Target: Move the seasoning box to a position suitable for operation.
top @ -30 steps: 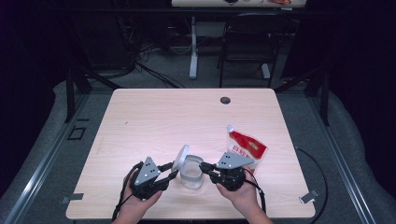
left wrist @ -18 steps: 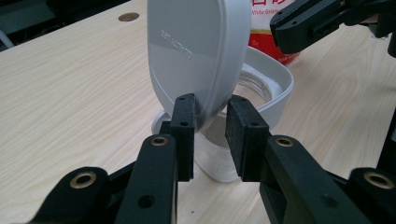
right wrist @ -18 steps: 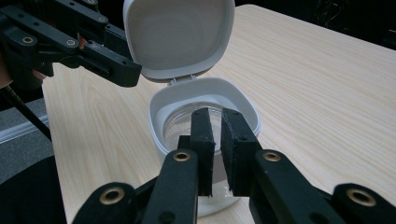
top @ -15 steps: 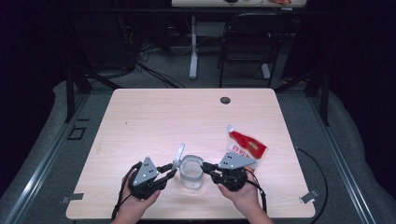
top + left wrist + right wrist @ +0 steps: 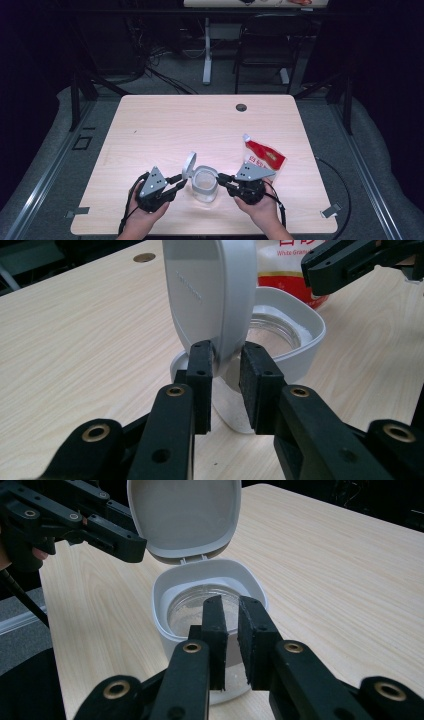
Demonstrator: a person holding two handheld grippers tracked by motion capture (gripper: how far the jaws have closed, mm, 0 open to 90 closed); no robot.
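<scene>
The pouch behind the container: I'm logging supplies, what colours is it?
Red and white pouch; clearest in the high view.

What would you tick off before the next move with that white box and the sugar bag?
1. Lid swung up, clear of the mouth: ok.
2. Left hand-held gripper on the lid's lower edge: jaws have just been closing on it; firm grip: cannot tell.
3. Right hand-held gripper steadying the container at its near rim: ok.
4. Container upright on the table: ok.
5. Sugar pouch within reach, beside the right hand: ok.
6. Pouch already opened: cannot tell.
</scene>
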